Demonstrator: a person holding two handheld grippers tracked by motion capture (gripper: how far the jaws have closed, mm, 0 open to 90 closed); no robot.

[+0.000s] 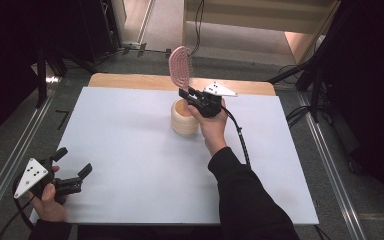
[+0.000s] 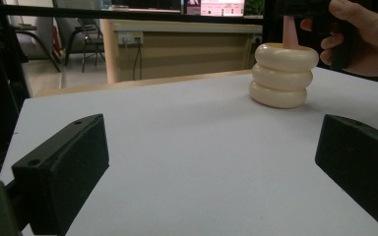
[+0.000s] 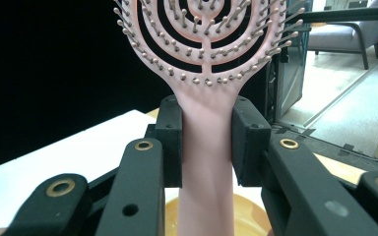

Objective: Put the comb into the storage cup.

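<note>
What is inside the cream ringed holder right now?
The pink hairbrush's handle goes down into the holder, clamped above the rim by the right hand-held gripper. The handle's lower end and the holder's bottom are hidden by its wall.

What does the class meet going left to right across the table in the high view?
Left gripper, jaws apart over the sheet's near left corner → cream ringed holder → right gripper, jaws closed on the pink hairbrush handle, just right of the holder.
</note>
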